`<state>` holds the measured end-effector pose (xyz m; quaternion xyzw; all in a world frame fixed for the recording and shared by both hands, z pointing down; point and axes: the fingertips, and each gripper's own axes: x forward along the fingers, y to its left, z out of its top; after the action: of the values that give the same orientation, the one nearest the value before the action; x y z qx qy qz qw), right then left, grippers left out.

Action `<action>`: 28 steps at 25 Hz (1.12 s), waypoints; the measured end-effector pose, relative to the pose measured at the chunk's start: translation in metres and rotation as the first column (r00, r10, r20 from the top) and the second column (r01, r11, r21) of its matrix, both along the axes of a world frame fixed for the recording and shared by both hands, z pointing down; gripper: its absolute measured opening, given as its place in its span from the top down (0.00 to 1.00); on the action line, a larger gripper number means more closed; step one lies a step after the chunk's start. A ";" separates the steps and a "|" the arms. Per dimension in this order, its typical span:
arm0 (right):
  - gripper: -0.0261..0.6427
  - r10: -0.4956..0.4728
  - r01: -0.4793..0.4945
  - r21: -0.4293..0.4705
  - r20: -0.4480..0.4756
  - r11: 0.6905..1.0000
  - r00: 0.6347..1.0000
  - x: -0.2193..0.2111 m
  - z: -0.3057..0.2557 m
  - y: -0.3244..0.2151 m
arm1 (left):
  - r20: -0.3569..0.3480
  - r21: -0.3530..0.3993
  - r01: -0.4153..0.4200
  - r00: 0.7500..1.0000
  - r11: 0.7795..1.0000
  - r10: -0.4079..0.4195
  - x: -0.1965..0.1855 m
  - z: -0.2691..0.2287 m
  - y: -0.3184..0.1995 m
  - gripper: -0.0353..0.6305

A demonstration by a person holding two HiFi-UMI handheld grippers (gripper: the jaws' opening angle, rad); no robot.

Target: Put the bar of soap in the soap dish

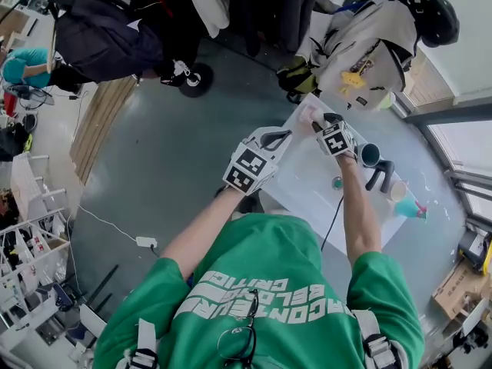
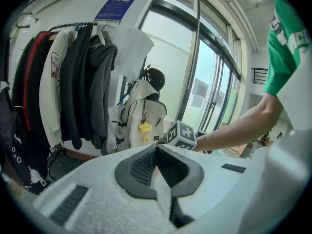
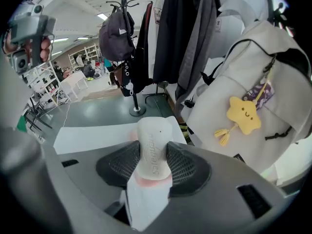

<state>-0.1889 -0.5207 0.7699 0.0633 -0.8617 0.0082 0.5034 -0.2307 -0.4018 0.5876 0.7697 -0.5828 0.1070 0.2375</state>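
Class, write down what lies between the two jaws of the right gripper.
The bar of soap lies there, clamped on both sides by the right gripper. The right gripper view shows this plainly.

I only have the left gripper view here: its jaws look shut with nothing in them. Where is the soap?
Observer: In the right gripper view, the bar of soap sits clamped in the right gripper.
Operator: Is it over the table?
Observer: Yes, the head view shows it held over the far end of the white table.
Operator: Anything else on the table?
Observer: A dark mug stands near its right edge.
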 end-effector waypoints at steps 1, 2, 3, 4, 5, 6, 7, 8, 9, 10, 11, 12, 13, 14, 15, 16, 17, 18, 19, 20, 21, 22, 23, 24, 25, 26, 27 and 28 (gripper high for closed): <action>0.69 -0.011 0.011 0.002 -0.014 1.000 1.000 -0.001 0.003 -0.001 | -0.003 -0.004 0.005 1.000 1.000 -0.005 -0.001 0.002 0.001 0.94; 0.69 -0.024 0.024 0.006 -0.024 1.000 0.999 -0.004 0.005 -0.002 | -0.006 -0.008 0.009 1.000 1.000 -0.009 -0.003 0.004 0.002 0.94; 0.69 -0.036 0.037 0.010 -0.033 0.999 0.999 -0.006 0.007 -0.003 | -0.008 -0.012 0.011 1.000 1.000 -0.011 -0.004 0.006 0.002 0.94; 0.69 -0.048 0.048 0.013 -0.043 0.999 0.998 -0.008 0.009 -0.004 | -0.010 -0.017 0.014 1.000 1.000 -0.014 -0.005 0.008 0.002 0.94; 0.69 -0.058 0.059 0.014 -0.059 0.998 0.997 -0.008 0.011 -0.005 | -0.011 -0.020 0.018 1.000 1.000 -0.018 -0.006 0.010 0.002 0.94; 0.69 -0.070 0.072 0.015 -0.077 0.997 0.995 -0.008 0.014 -0.005 | -0.013 -0.022 0.023 1.000 0.999 -0.024 -0.007 0.011 0.002 0.94; 0.69 -0.083 0.085 0.016 -0.091 0.996 0.992 -0.007 0.017 -0.004 | -0.015 -0.024 0.028 0.999 0.999 -0.028 -0.008 0.013 0.002 0.94; 0.69 -0.095 0.097 0.016 -0.101 0.995 0.990 -0.008 0.020 -0.003 | -0.017 -0.027 0.032 0.999 0.999 -0.033 -0.009 0.014 0.003 0.94; 0.69 -0.104 0.106 0.013 -0.106 0.994 0.989 -0.008 0.022 -0.002 | -0.018 -0.030 0.036 0.999 0.999 -0.037 -0.010 0.016 0.003 0.94; 0.69 -0.109 0.110 0.007 -0.109 0.994 0.988 -0.009 0.024 -0.001 | -0.020 -0.033 0.039 0.999 0.999 -0.040 -0.011 0.017 0.004 0.94; 0.69 -0.110 0.111 0.002 -0.110 0.994 0.988 -0.009 0.024 0.000 | -0.023 -0.036 0.043 0.999 0.998 -0.043 -0.011 0.018 0.004 0.94; 0.69 -0.110 0.110 0.000 -0.110 0.994 0.988 -0.010 0.024 -0.001 | -0.025 -0.038 0.046 0.999 0.998 -0.047 -0.012 0.019 0.004 0.94; 0.69 -0.111 0.111 -0.002 -0.108 0.994 0.988 -0.012 0.024 -0.002 | -0.026 -0.040 0.049 0.998 0.998 -0.050 -0.013 0.020 0.004 0.94; 0.69 -0.113 0.113 -0.002 -0.108 0.994 0.988 -0.013 0.025 -0.003 | -0.027 -0.041 0.051 0.998 0.998 -0.052 -0.013 0.021 0.004 0.94; 0.69 -0.117 0.118 -0.001 -0.110 0.993 0.987 -0.014 0.025 -0.004 | -0.027 -0.041 0.053 0.998 0.998 -0.054 -0.014 0.021 0.004 0.94; 0.69 -0.122 0.123 0.000 -0.114 0.992 0.986 -0.014 0.026 -0.005 | -0.028 -0.042 0.054 0.998 0.998 -0.056 -0.014 0.021 0.003 0.94; 0.69 -0.127 0.128 0.000 -0.120 0.992 0.985 -0.014 0.027 -0.005 | -0.029 -0.044 0.056 0.998 0.997 -0.057 -0.015 0.022 0.004 0.94; 0.69 -0.130 0.131 -0.002 -0.126 0.991 0.983 -0.015 0.029 -0.006 | -0.031 -0.048 0.057 0.998 0.997 -0.059 -0.016 0.024 0.004 0.94; 0.69 -0.130 0.131 -0.002 -0.130 0.991 0.983 -0.015 0.030 -0.006 | -0.033 -0.053 0.060 0.998 0.997 -0.062 -0.016 0.025 0.005 0.94; 0.69 -0.129 0.130 0.000 -0.132 0.991 0.983 -0.016 0.032 -0.007 | -0.035 -0.057 0.062 0.997 0.996 -0.064 -0.017 0.027 0.005 0.94; 0.69 -0.127 0.129 0.004 -0.131 0.992 0.983 -0.017 0.032 -0.007 | -0.035 -0.059 0.065 0.997 0.996 -0.067 -0.018 0.028 0.006 0.94; 0.69 -0.127 0.129 0.008 -0.127 0.992 0.984 -0.019 0.031 -0.007 | -0.034 -0.060 0.067 0.997 0.996 -0.069 -0.019 0.029 0.006 0.94; 0.69 -0.128 0.131 0.012 -0.124 0.991 0.984 -0.020 0.030 -0.007 | -0.034 -0.063 0.068 0.997 0.996 -0.070 -0.020 0.030 0.007 0.94; 0.69 -0.131 0.134 0.016 -0.121 0.991 0.984 -0.021 0.028 -0.007 | -0.034 -0.065 0.068 0.997 0.996 -0.071 -0.021 0.030 0.008 0.94; 0.69 -0.133 0.136 0.021 -0.117 0.991 0.984 -0.021 0.027 -0.007 | -0.035 -0.067 0.068 0.997 0.995 -0.071 -0.022 0.031 0.008 0.94; 0.69 -0.132 0.135 0.026 -0.111 0.990 0.985 -0.022 0.025 -0.008 | -0.037 -0.069 0.068 0.997 0.995 -0.070 -0.022 0.031 0.009 0.94; 0.69 -0.128 0.131 0.030 -0.107 0.991 0.986 -0.021 0.024 -0.009 | -0.038 -0.071 0.067 0.997 0.995 -0.070 -0.023 0.032 0.010 0.94; 0.69 -0.121 0.125 0.033 -0.108 0.992 0.987 -0.020 0.024 -0.010 | -0.038 -0.072 0.068 0.997 0.995 -0.070 -0.024 0.032 0.011 0.94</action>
<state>-0.2086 -0.5306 0.7941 0.0203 -0.8362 -0.0431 0.5464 -0.2546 -0.3908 0.6193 0.7422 -0.6000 0.1037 0.2799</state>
